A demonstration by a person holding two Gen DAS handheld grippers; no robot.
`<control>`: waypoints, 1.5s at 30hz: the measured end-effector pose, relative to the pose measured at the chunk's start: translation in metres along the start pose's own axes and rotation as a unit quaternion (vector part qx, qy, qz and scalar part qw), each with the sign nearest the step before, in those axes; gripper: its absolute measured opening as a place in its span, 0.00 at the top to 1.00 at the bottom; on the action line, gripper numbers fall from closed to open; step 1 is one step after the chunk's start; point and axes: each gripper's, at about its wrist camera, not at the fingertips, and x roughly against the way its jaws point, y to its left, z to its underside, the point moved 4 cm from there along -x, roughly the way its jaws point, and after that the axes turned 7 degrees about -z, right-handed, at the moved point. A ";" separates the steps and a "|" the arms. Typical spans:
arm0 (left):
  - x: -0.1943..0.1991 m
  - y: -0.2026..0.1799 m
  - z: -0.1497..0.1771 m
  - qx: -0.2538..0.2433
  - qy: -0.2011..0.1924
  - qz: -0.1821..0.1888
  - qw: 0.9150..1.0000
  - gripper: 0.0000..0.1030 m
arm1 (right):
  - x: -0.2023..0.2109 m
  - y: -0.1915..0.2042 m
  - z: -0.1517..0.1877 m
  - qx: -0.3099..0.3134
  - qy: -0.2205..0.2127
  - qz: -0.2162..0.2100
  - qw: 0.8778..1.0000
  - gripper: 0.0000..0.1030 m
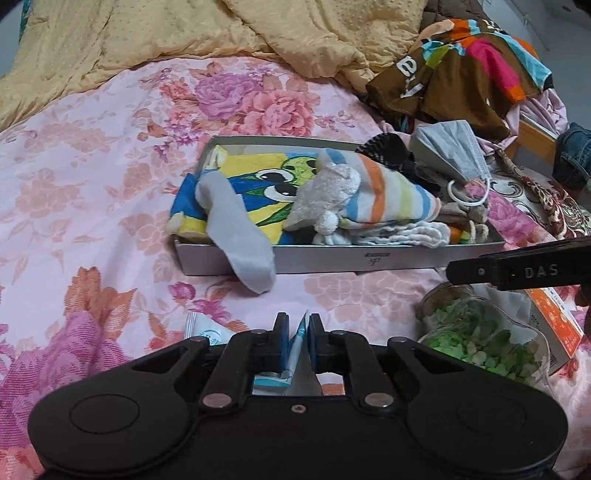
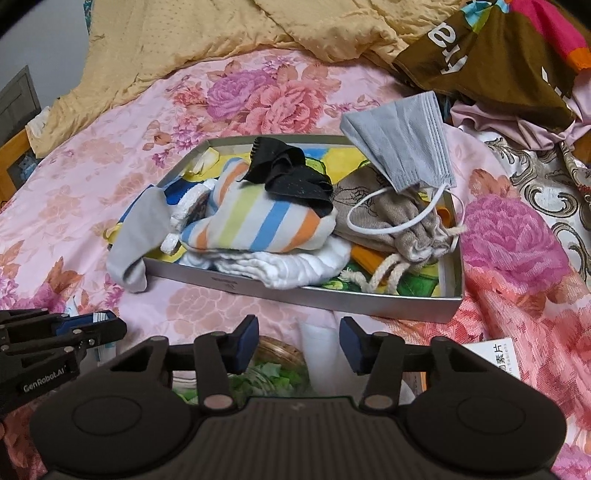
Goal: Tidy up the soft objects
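Soft white-and-blue packet (image 1: 295,347) is pinched in my left hand-held gripper (image 1: 297,332), low over the bed (image 1: 92,184), near the box (image 1: 314,258) of cloths. Its long axis I cannot tell. My right hand-held gripper (image 2: 299,345) is half open around nothing, above a jar (image 2: 273,369). I judge the grey sock (image 1: 240,236) draped over the box wall could slip out if nudged.

A bed is covered by a pink floral sheet (image 1: 92,155); a yellow quilt (image 1: 147,33) is bunched behind.
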 end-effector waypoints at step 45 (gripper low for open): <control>0.003 -0.034 -0.021 0.018 -0.050 0.045 0.998 0.90 | 0.022 0.009 -0.016 -0.061 -0.064 -0.112 0.990 0.97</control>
